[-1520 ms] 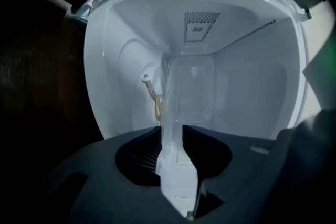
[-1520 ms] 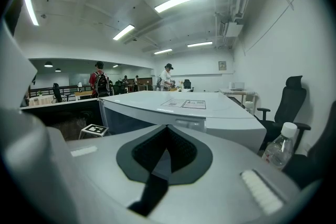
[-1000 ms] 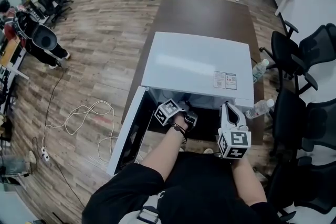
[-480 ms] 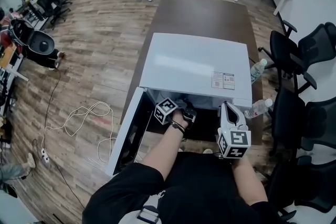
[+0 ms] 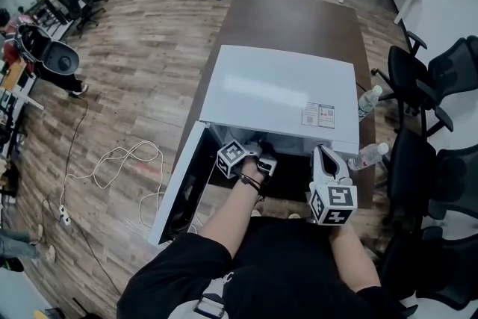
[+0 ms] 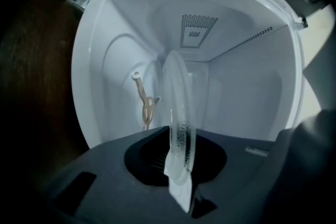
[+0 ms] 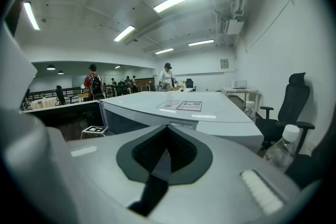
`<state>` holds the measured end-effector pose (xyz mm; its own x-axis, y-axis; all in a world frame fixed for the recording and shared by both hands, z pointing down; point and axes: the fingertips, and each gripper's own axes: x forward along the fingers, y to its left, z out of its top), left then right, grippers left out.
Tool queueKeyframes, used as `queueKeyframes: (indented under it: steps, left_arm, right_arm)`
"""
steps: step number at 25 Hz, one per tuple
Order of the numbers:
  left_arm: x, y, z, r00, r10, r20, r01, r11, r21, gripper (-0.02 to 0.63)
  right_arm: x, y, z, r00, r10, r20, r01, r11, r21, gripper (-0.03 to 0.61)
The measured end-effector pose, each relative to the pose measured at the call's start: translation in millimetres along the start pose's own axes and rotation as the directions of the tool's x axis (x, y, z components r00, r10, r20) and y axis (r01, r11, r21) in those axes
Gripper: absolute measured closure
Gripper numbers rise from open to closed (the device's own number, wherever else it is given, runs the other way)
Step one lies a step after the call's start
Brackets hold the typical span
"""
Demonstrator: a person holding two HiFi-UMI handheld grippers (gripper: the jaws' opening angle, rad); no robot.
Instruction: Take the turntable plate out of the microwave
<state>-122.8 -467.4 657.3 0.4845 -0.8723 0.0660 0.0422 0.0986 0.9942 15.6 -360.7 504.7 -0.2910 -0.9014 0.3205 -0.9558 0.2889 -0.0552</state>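
Note:
The white microwave (image 5: 280,93) stands on a brown table with its door (image 5: 179,183) swung open to the left. My left gripper (image 5: 258,153) reaches into the cavity (image 6: 247,86). In the left gripper view the clear glass turntable plate (image 6: 178,107) is seen edge-on, lifted off the floor of the cavity, and the left gripper (image 6: 181,165) is shut on its rim. Its jaws have just been opening slightly, with the plate still between them. A tan roller support (image 6: 144,105) lies behind the plate. My right gripper (image 5: 325,157) hovers outside the front right corner, shut (image 7: 167,128) on nothing.
Two water bottles (image 5: 368,101) (image 5: 367,155) stand right of the microwave, one also in the right gripper view as a bottle (image 7: 281,147). Black office chairs (image 5: 426,71) crowd the right side. The brown table (image 5: 299,19) extends behind the microwave. A white cable (image 5: 112,160) lies on the floor at left.
My left gripper's marker cube has rolled a little and shifted slightly left at the cavity mouth. The right gripper has not moved.

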Motion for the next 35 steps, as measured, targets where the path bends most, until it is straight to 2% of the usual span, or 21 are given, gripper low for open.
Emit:
queueKeyframes:
  steps: [6, 13, 17, 19, 21, 28, 32, 35]
  left_arm:
    - [-21.5, -4.9, -6.7, 1.0, -0.016, -0.006, 0.016, 1.0, 0.027, 0.58]
    - [-50.2, -24.5, -23.0, 0.997, -0.078, -0.004, 0.078, 0.995, 0.07, 0.58]
    - [-68.6, -39.8, -33.7, 0.99, -0.141, 0.008, 0.14, 0.987, 0.081, 0.579]
    - [-80.0, -40.4, -37.9, 0.989, -0.148, 0.025, 0.146, 0.987, 0.073, 0.579]
    - [-91.4, -38.4, -42.1, 0.989, -0.142, 0.043, 0.14, 0.988, 0.062, 0.578]
    - [-126.6, -53.1, -58.5, 0.975, -0.21, 0.07, 0.205, 0.977, 0.061, 0.578]
    - [-147.8, -51.0, -63.0, 0.976, -0.194, 0.098, 0.185, 0.978, 0.094, 0.578]
    - [-162.0, -50.7, -66.1, 0.972, -0.204, 0.115, 0.194, 0.977, 0.093, 0.574]
  right_arm:
    - [0.6, 12.0, -3.5, 0.997, 0.078, -0.009, -0.078, 0.997, -0.019, 0.569]
    - [-4.4, 23.9, -6.8, 0.984, 0.179, -0.018, -0.179, 0.983, -0.028, 0.569]
    - [-6.9, 27.4, -6.1, 0.974, 0.225, -0.017, -0.226, 0.973, -0.036, 0.569]
    - [-7.6, 29.7, -4.2, 0.968, 0.25, -0.01, -0.251, 0.967, -0.04, 0.569]
    - [-8.6, 33.5, -4.4, 0.96, 0.28, -0.006, -0.28, 0.959, -0.043, 0.569]
    - [-19.2, 52.6, -4.2, 0.924, 0.383, -0.004, -0.383, 0.922, -0.059, 0.569]
    - [-23.2, 61.6, -2.4, 0.894, 0.447, 0.016, -0.447, 0.895, -0.022, 0.571]
    - [-24.0, 68.6, -5.4, 0.875, 0.485, 0.008, -0.484, 0.874, -0.032, 0.571]
